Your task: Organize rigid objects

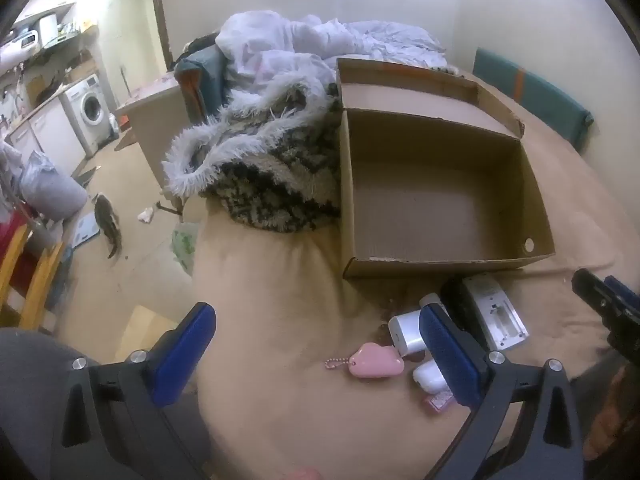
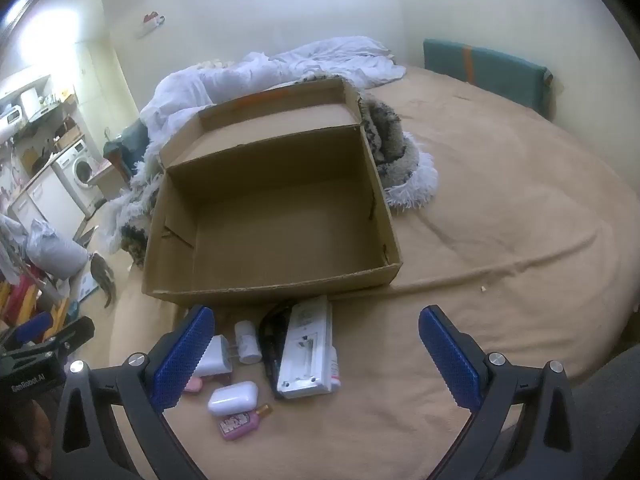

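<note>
An open brown cardboard box sits on the tan bedspread, and nothing lies inside it; its lid flap stands up at the far side. Just in front of its near wall lies a cluster of small rigid things, all still outside the box: one white rectangular remote-like device lying on a black flat object, one white plug adapter, one small white cylinder, one white oval case, one small pink bottle with a gold cap, and one pink heart-shaped keychain on a bead chain (only an edge of it shows in the right wrist view).

The left gripper hovers over the near edge of the bed with its blue-padded jaws spread wide, nothing between the pads; the keychain lies below the gap. The right gripper hangs above the cluster, its jaws equally wide apart and empty.

Beyond the box, a fringed black-and-cream shaggy blanket and a crumpled white duvet are heaped. One teal cushion leans at the far right wall.
</note>
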Demonstrator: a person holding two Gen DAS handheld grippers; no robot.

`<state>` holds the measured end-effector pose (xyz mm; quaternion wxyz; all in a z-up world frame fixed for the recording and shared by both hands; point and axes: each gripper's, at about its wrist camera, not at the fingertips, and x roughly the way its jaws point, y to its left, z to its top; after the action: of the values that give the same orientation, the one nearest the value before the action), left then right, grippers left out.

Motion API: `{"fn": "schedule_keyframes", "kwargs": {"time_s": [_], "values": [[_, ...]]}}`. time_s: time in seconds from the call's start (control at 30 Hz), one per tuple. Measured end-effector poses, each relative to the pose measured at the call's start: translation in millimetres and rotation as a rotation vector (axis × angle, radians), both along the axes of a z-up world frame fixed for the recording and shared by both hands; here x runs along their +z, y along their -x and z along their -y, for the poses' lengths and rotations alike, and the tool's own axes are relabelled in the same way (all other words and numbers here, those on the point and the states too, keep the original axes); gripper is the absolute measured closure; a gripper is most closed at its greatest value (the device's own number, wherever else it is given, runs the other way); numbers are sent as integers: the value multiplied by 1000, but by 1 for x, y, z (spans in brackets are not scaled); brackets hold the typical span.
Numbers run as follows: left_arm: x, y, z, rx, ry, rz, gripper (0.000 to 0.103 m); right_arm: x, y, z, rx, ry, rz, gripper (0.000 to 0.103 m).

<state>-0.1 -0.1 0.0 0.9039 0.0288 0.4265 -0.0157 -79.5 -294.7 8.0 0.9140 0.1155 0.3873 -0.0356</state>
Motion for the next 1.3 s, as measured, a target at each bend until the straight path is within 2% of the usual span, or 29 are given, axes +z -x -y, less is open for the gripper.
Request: {"fn": "schedule_keyframes", "kwargs": {"time_s": [0.3,1.3], "values": [[2,-5,-4,4,35,-19,1,-3,-1,-4,3,12,-2,0],[0,-2,-6,12,43,-10,1,-3,-2,-4,2,31,-3,0]]}}
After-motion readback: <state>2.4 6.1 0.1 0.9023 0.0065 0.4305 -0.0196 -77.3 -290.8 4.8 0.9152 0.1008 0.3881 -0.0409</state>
